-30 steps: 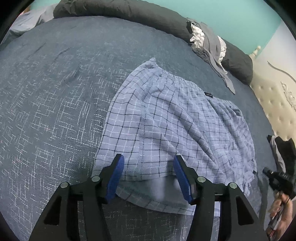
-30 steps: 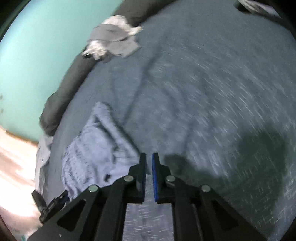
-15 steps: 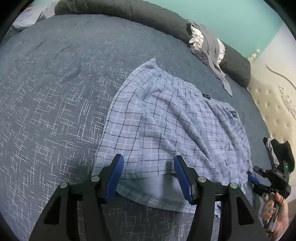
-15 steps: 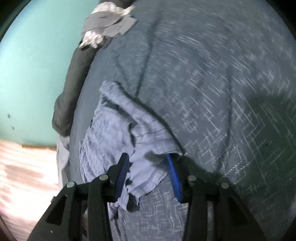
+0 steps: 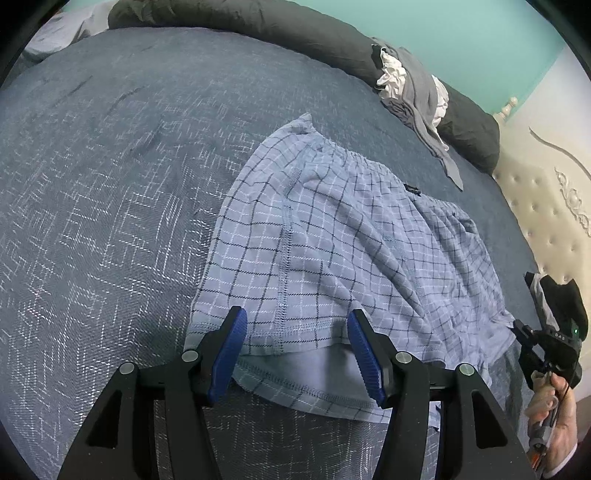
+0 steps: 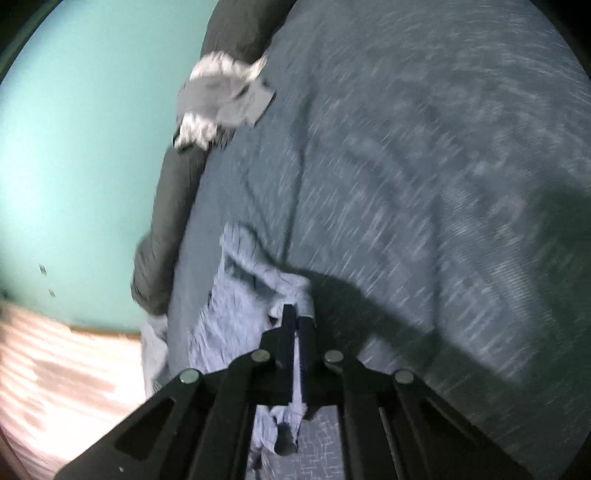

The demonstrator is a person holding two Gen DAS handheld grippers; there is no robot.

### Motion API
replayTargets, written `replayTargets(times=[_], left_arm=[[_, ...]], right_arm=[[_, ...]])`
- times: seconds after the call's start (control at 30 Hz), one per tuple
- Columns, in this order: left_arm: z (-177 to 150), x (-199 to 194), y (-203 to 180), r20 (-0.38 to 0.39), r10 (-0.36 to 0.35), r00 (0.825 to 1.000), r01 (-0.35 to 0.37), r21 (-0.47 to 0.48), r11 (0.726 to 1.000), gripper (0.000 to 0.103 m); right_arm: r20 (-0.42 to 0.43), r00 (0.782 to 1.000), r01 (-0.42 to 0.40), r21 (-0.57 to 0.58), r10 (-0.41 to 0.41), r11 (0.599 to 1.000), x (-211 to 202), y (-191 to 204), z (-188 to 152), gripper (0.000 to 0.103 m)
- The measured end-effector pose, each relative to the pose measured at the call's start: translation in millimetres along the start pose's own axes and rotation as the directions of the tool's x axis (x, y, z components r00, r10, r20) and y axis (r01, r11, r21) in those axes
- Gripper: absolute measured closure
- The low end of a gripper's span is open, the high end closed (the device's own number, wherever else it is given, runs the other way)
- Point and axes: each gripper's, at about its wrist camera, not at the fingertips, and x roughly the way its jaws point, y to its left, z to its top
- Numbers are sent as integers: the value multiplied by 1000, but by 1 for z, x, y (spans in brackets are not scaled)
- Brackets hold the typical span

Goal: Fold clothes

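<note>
Teal wall and a cream tufted headboard [image 5: 546, 221] frame the bed [image 5: 110, 192], whose dark blue woven cover fills most of what we see. Along its far edge runs a dark grey bolster [image 5: 258, 26], with a heap of grey and white clothes [image 5: 413, 92] draped over it.

We find the checked light-blue shorts [image 5: 332, 251] spread across the cover toward the headboard side of the bed, waistband at the far end and leg hems nearest us. Our left gripper [image 5: 295, 347] is spread wide, its blue-padded fingers [image 5: 229, 350] straddling the near hem, whose upper layer stands apart from the lower one.

Our right gripper [image 6: 297, 332] is clamped on a bunched corner of the shorts at their edge nearest the headboard; cloth shows between the closed jaws. From the left wrist view we also see the person's hand [image 5: 550, 424] gripping its handle.
</note>
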Motion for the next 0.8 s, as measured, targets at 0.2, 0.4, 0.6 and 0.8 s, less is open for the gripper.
replayTargets(times=[0.2,0.4,0.6,0.8], left_arm=[[1,0,1,-2,0,1000,0,2,1000,42],[1,-1,4,-5,-10,1000,10,-1,1000,42],[1,-2,3,-6,-4,1000,4,1,1000,41],[2,-2,4,-7,-13,1000,13,-6,1000,41]], right_arm=[[53,997,-59,136,52,989,-11,-25,6,102],[77,996,-51,166,38,985,-22,-30,3,97],[44,999,-28,125,23,992,-24,-17,6,88],[-79,994,-61,100,69,993,11,3,0,57]])
